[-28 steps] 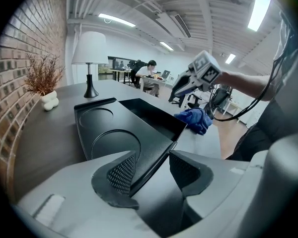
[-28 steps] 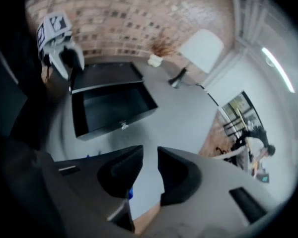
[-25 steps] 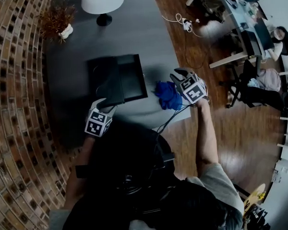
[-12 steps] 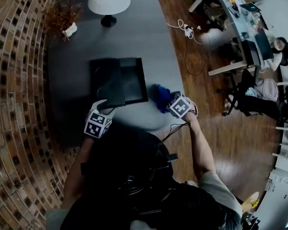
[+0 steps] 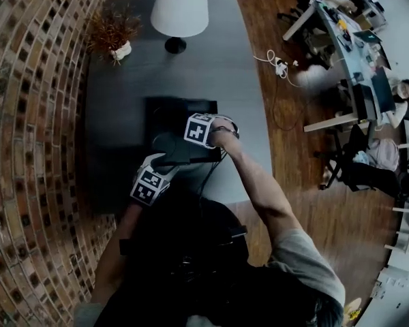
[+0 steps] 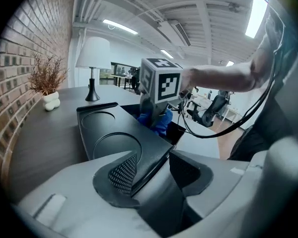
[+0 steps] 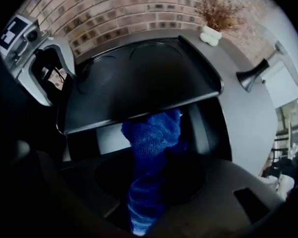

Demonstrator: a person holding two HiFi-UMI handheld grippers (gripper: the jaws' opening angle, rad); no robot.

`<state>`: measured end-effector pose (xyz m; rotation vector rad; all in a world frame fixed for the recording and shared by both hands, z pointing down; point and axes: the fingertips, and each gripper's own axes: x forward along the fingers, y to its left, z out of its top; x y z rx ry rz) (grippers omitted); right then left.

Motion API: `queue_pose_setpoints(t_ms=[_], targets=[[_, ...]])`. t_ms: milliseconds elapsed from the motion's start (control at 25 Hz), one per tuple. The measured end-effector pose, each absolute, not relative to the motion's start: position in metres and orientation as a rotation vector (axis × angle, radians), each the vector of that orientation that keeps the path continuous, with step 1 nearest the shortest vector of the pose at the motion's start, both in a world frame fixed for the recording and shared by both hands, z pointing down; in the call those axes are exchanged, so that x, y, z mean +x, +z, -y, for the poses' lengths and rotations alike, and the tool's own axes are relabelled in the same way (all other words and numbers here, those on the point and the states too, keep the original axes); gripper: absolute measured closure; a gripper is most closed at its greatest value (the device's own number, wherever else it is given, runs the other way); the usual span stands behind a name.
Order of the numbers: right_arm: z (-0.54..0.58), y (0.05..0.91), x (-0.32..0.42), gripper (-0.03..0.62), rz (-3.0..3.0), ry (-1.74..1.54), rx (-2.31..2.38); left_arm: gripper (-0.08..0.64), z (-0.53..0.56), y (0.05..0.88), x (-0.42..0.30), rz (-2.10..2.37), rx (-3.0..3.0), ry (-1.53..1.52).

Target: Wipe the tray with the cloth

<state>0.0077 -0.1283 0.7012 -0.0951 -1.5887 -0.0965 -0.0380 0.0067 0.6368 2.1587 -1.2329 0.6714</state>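
Change: your right gripper (image 5: 206, 133) has carried the blue cloth (image 7: 151, 135) off the table (image 5: 112, 114) and over the black tray (image 6: 107, 129), so wiping can start.
Right jaws: just been closing, with the cloth pinched between them.
Left gripper (image 6: 149, 170): clamped on the tray's near edge, holding it tilted.
Round recesses (image 6: 114, 142): two, both empty.
Cloth: it hangs just beside the raised tray.

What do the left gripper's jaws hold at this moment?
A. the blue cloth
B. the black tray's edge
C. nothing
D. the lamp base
B: the left gripper view shows the left gripper with its jaws closed on the near edge of the black tray.
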Motion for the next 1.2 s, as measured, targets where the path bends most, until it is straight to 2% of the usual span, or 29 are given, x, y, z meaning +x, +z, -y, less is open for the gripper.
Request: queue_pose_setpoints(t_ms=[160,280,480,680,960,1200], targets=[[0.184,0.686,-0.036,0.43,1.768,-0.177,0.076,0.354,-0.006,0.631,-0.038,1.236,2.187,0.682],[0.198,0.696,-0.042,0.431,1.803,-0.216,0.11,0.354,-0.004,0.631,-0.039,1.243,2.188,0.667],[0.159,0.696,-0.04,0.433,1.836,-0.389,-0.202,0.354,-0.004,0.635,-0.042,1.256,2.173,0.671],[0.195,0.694,-0.048,0.433,1.954,-0.203,0.08,0.354,-0.005,0.636,-0.043,1.262,2.173,0.667],[0.081,0.699,-0.01,0.436,1.838,-0.262,-0.526,0.354,-0.005,0.633,-0.041,1.257,2.181,0.648],[0.022,0.692,0.019,0.44,1.692,-0.573,-0.864,0.354,-0.002,0.636,-0.044,1.276,2.178,0.655]])
